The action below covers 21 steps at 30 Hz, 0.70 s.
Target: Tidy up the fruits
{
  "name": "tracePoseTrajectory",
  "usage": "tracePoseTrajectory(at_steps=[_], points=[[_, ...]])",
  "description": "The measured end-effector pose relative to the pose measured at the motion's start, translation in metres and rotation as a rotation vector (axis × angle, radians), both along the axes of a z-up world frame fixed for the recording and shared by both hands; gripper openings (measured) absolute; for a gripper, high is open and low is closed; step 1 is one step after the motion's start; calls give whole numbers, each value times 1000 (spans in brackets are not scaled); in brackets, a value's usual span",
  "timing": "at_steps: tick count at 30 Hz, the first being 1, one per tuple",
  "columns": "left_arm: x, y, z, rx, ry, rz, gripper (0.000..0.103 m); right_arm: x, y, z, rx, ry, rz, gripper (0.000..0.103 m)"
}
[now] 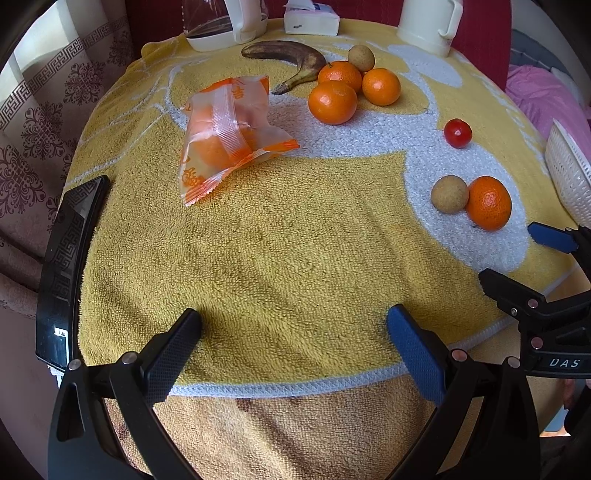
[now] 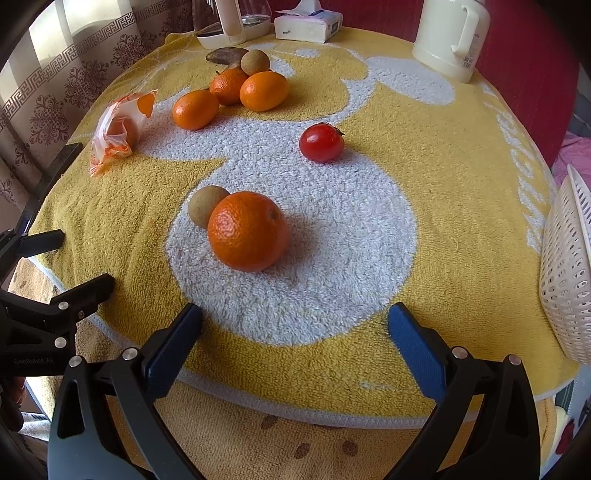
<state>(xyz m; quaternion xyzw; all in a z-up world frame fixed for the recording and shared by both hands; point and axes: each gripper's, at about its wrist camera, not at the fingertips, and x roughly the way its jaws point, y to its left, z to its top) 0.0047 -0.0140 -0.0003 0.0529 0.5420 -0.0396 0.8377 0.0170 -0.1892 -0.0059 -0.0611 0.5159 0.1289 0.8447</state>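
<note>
Fruit lies on a yellow and white towel [image 1: 280, 236]. A lone tangerine [image 2: 248, 231] touches a small brown fruit [image 2: 202, 211], just ahead of my right gripper [image 2: 295, 325], which is open and empty. A red tomato [image 2: 321, 142] lies farther back. Three tangerines [image 1: 332, 102], another brown fruit [image 1: 361, 57] and a dark banana [image 1: 288, 55] cluster at the back. A wrapped orange in a plastic bag [image 1: 225, 136] lies ahead of my left gripper [image 1: 293, 325], which is open and empty over bare towel.
A white slotted basket [image 2: 565, 280] stands at the right edge. A cream jug [image 2: 450, 37], a tissue pack [image 2: 306, 22] and a glass kettle [image 1: 225, 22] line the back. A black phone [image 1: 66, 266] lies on the left edge.
</note>
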Motion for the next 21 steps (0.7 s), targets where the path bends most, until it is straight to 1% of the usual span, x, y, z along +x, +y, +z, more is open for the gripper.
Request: tracePoseTrajectory(at_steps=[7, 16, 21], points=[[0, 1, -1, -1, 3, -4, 98, 2, 0, 2, -1, 16, 3, 101], [4, -1, -2, -1, 36, -15, 98, 6, -1, 5, 5, 35, 12, 101], [8, -1, 0, -6, 64, -19, 98, 6, -4, 9, 31, 49, 0, 101]])
